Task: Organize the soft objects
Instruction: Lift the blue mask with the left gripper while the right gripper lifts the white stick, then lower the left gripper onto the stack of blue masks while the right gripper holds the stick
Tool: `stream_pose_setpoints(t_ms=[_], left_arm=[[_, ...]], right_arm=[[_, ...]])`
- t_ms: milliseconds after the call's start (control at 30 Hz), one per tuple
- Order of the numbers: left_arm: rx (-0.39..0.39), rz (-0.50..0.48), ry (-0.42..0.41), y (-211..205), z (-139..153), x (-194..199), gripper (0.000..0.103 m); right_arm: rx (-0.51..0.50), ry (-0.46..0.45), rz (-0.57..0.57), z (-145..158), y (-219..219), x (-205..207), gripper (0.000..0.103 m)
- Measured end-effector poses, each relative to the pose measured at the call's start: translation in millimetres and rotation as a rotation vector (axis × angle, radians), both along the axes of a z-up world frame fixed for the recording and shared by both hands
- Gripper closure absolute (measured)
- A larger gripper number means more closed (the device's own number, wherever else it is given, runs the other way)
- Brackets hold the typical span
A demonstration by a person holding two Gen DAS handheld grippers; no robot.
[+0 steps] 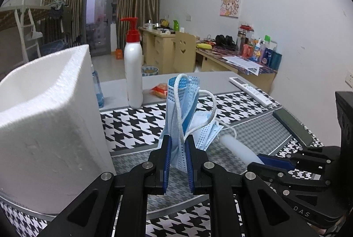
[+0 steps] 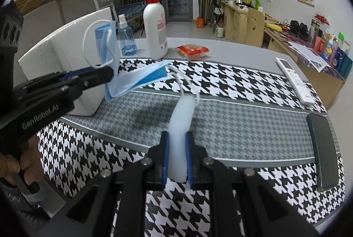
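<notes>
A bunch of light blue face masks [image 1: 183, 104] stands up out of my left gripper [image 1: 178, 140], which is shut on their lower edge. In the right wrist view the masks [image 2: 141, 80] hang from that left gripper [image 2: 108, 72] above the table, beside a white foam box [image 2: 66, 43]. My right gripper [image 2: 177, 135] is shut on a soft, translucent white stick [image 2: 182, 113]. A white ear loop [image 2: 196, 91] of a mask trails to the stick's far tip. The left wrist view shows the stick [image 1: 238, 148] in my right gripper [image 1: 257, 161], just right of the masks.
The foam box [image 1: 44, 115] stands open-topped at the left. A white pump bottle [image 2: 155, 32], a blue spray bottle [image 2: 124, 38] and a red snack packet [image 2: 193, 50] stand at the back. A remote [image 2: 294, 80] and a dark phone [image 2: 323, 148] lie at the right on the houndstooth cloth [image 2: 220, 82].
</notes>
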State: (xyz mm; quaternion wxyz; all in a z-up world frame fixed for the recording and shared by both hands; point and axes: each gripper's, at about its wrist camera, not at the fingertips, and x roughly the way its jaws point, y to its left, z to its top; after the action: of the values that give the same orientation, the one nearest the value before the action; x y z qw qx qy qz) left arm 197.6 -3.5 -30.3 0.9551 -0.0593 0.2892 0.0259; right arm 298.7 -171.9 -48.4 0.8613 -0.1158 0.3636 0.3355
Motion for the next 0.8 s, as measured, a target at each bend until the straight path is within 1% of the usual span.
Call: stream_pose_setpoints(t_ms=[267,467,500,533,633,700,800], left_arm=[[0.033,0.021,-0.04,-2.1,15.7,-3.8,0.089],[0.048,0.031,-0.053,-2.8,23.1,-2.3,0.089],[0.051,0.033,-0.054,-3.0,23.7,-1.9,0.09],[0.052,0.036,-0.056,-2.8,24.2,-1.8,0.094],[0.063,0.04,-0.058,-3.3,25.3,-2.1,0.095],[0.065,0.037,-0.06,-4.1,26.3,-1.6,0.098],[0.068,0.031,-0.059,-5.8,26.0,-2.4,0.098]], right_arm=[[0.027,0.002,-0.021,2.0,-12.8,0.0,0.086],[0.043,-0.009,-0.033,6.7,-22.0,-2.1,0.086],[0.048,-0.012,-0.034,8.0,-23.7,-2.4,0.086],[0.051,-0.016,-0.036,9.3,-25.4,-2.9,0.086],[0.061,-0.028,-0.043,13.9,-29.7,-5.0,0.086],[0.07,-0.035,-0.04,16.7,-31.4,-6.1,0.086],[0.078,-0.04,-0.038,18.6,-33.0,-7.6,0.086]])
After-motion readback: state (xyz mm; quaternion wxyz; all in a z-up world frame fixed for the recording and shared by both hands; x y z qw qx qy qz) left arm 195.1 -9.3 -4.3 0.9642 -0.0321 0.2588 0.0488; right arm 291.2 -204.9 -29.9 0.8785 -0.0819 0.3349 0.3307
